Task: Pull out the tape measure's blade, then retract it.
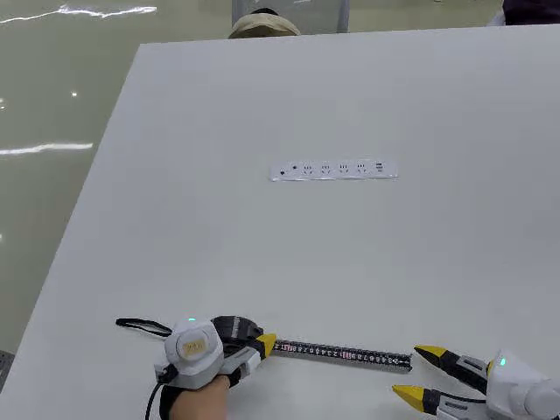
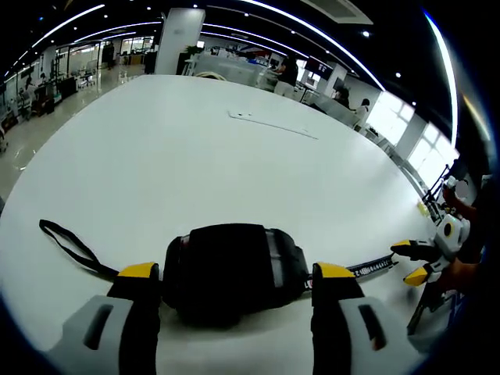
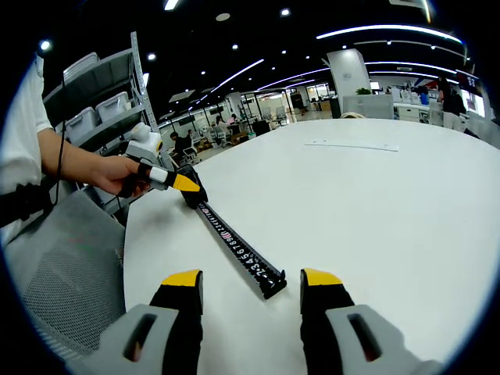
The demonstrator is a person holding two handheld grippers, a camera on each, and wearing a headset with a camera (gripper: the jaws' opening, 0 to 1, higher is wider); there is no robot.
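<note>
Rounded matte-black tape measure (image 2: 226, 262) at the near edge of a smooth white table (image 1: 350, 254), pinched between the yellow-tipped jaws of the left gripper (image 2: 237, 271). Thin numbered blade (image 1: 341, 353) lying flat, hooked end just ahead of the spread right gripper (image 3: 251, 276), untouched. Narrow black strap (image 2: 69, 244) beside the case.

A broad white matte worktable (image 1: 350, 262) is standing on a glossy pale-green floor (image 1: 52, 96) (long ceiling lights (image 3: 375, 33) are reflecting there); grey metal shelving (image 3: 101, 98) is standing beside the worktable.
</note>
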